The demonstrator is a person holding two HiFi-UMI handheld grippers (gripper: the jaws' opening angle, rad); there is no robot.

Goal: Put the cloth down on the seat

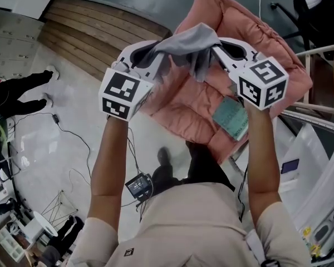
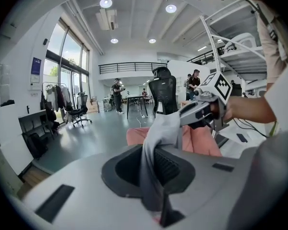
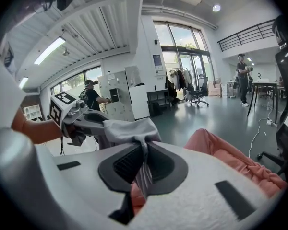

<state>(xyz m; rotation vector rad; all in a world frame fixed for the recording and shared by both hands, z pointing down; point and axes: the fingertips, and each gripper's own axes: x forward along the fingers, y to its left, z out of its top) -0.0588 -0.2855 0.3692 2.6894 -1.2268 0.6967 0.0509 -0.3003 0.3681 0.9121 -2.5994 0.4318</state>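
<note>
The left gripper and right gripper are each clamping an end of the grey cloth, which is stretching side to side between them in the air, hanging right over the pink seat waiting straight below, neither gripper nearer.

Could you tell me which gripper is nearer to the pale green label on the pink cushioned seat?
Right. The right gripper, shut on the grey cloth, hangs close above the pale green label; the left gripper, gripping the cloth's other end, is farther left.
</note>
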